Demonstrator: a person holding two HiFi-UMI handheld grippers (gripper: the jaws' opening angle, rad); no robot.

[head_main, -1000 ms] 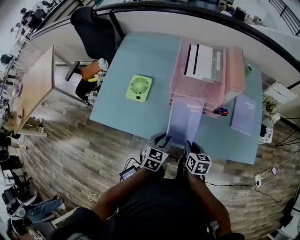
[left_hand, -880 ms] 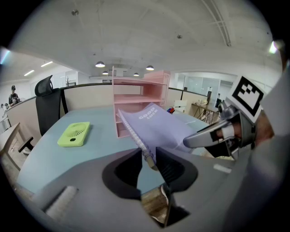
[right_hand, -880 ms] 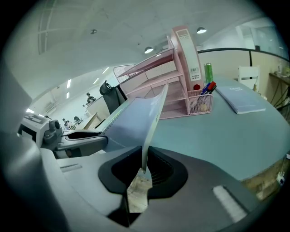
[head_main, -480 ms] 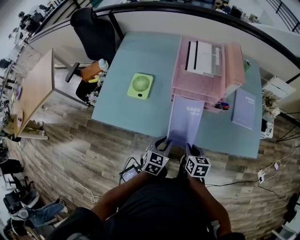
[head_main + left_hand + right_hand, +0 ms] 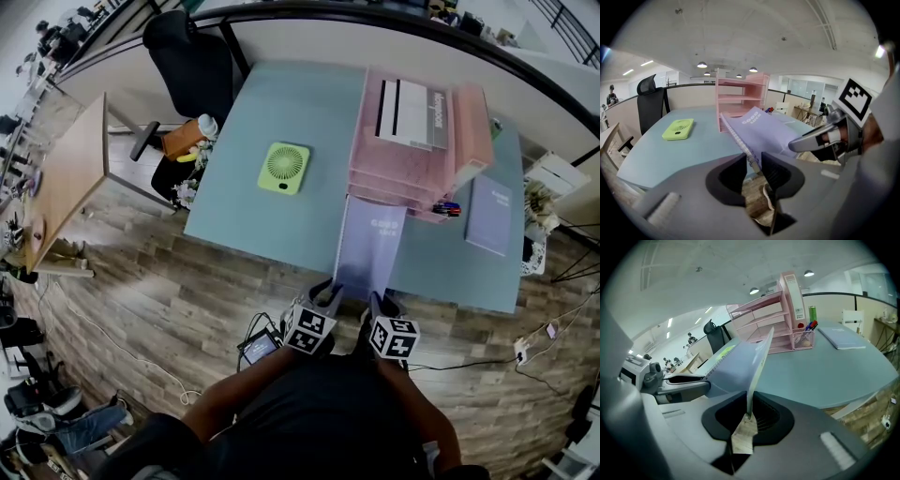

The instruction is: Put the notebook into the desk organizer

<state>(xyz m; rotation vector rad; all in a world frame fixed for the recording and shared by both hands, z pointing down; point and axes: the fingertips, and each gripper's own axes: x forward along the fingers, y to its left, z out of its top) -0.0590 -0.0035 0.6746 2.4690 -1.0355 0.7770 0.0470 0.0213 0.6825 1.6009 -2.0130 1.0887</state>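
Head view first: the notebook (image 5: pixel 372 251) hangs over the near edge of the table (image 5: pixel 272 225), held at its near end by both tools. Its far edge is right at the mouth of the lower trays of the desk organizer (image 5: pixel 408 150). Whether it has gone in yet cannot be told from up here. The left gripper (image 5: pixel 328 289) and the right gripper (image 5: pixel 382 302) sit side by side, one on each near corner. A green fan (image 5: pixel 283 169) lies well off to the left and another notebook (image 5: pixel 488 216) off to the right, both clear of the path.

Left gripper view: the jaws are clamped on the spiral binding (image 5: pixel 749 157), with the lilac cover running away toward the pink shelves. The spiral is probably the part to mind, since its coils could snag on a tray wall, so that side wants a little room.

Right gripper view: the jaws are pinched shut on the thin opposite edge of the book, and here the sheet stands quite tilted. The pen cup (image 5: pixel 804 336) stands on the organizer's right.

To do this step well, she should likely level the two corners, drop the far edge flat onto one tray floor and push straight in. Both grips should stay on until the tray carries the weight.
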